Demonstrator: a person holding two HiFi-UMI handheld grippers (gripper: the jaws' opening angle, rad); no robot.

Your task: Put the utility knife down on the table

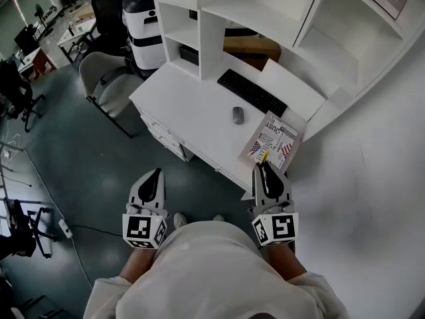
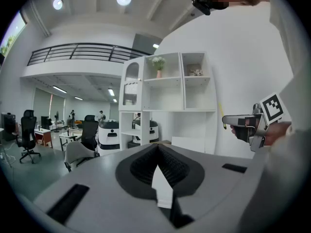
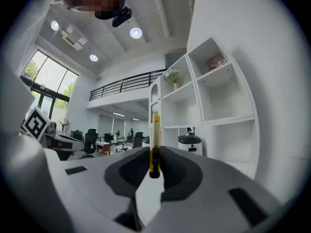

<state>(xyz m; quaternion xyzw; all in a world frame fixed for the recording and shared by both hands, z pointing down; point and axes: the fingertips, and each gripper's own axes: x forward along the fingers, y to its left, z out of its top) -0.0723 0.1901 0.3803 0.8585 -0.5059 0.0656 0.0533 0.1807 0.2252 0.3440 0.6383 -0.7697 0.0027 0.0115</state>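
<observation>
Far left: left gripper (image 1: 150, 190), jaws pressed together on nothing, hanging over the floor with no part in the job. Rightward: right gripper (image 1: 268, 178) clamped narrow on the utility knife (image 3: 154, 142), yellow body on edge between the pads and poking out past the tips. Ahead of and below those tips: the table (image 1: 192, 115), with a magazine (image 1: 272, 141) lying nearest. Nothing of the task done yet, by the look of it: knife aloft, clear of the tabletop. Left to do: lower to a bare patch, open, back away
</observation>
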